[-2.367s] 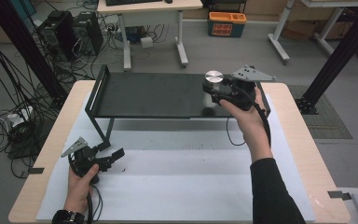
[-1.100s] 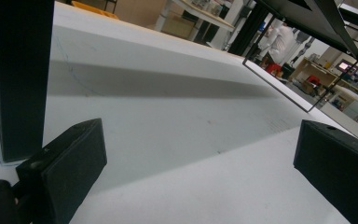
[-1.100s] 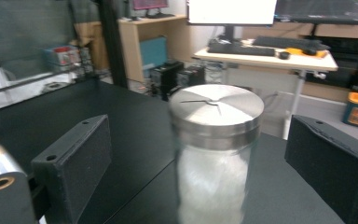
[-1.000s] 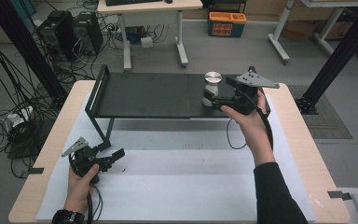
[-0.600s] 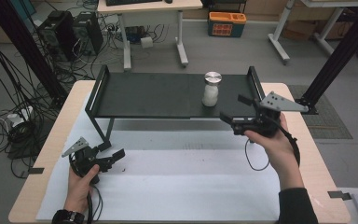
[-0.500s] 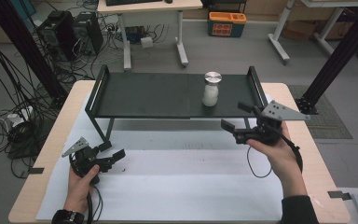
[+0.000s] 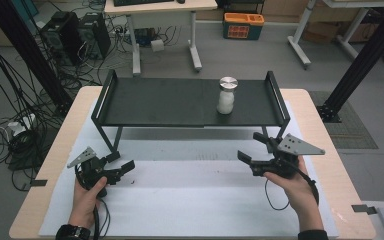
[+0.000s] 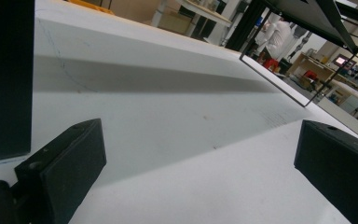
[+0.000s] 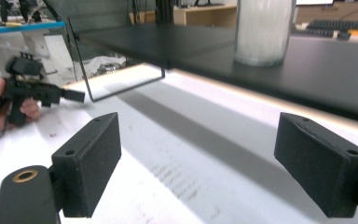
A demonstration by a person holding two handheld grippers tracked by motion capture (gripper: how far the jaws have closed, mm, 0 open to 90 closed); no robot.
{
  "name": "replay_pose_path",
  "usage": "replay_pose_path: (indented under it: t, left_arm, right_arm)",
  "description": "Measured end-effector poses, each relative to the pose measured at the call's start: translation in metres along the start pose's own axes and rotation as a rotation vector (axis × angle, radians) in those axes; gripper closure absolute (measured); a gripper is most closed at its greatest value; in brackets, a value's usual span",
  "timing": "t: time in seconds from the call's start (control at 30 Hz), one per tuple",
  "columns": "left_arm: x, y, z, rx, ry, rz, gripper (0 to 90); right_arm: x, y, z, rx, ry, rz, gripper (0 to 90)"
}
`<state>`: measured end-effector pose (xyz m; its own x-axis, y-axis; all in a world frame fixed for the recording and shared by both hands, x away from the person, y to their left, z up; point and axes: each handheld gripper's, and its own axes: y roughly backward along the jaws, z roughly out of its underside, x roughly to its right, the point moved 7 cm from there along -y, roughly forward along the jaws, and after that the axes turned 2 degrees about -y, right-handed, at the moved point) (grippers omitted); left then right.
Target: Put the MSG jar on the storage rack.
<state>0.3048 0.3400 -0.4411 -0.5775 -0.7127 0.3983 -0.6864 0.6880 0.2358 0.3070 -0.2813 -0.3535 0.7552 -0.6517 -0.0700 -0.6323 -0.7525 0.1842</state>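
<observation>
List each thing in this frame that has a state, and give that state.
Jar: upright on the black shelf, lid on, free of both grippers.
Black shelf: standing level on the table, bearing the jar.
Left gripper: open, empty, low over the white mat.
Right gripper: open, empty, in front of the shelf.

jar [image 9: 263, 30] top cut off in the right gripper view, contents blurred – white, unidentifiable

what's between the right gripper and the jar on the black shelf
Nothing stands between them. In the high view, the right gripper and the jar are separated by bare white mat and the front edge of the black shelf.
</observation>
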Motion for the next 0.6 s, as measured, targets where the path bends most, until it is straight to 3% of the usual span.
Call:
replay_pose_path:
  t: [0.23, 0.4, 0.53, 0.6]
  left_arm:
    - [0.0, 0.0, 0.0, -0.002, -0.001, 0.0, 2.4]
    - [0.0, 0.0, 0.0, -0.001, 0.0, 0.0, 2.4]
    - [0.0, 0.0, 0.0, -0.003, -0.004, -0.001, 2.4]
    - [0.0, 0.0, 0.0, -0.001, -0.005, -0.001, 2.3]
  right_arm:
    - [-0.002, -0.006, 0.024, -0.031, -0.029, 0.044, 12.5]
    - [0.0, -0.007, 0.041, -0.017, -0.095, 0.096, 10.0]
    - [0.001, -0.006, 0.049, -0.026, -0.106, 0.118, 9.1]
    - [0.004, -0.003, 0.06, -0.025, -0.138, 0.14, 8.8]
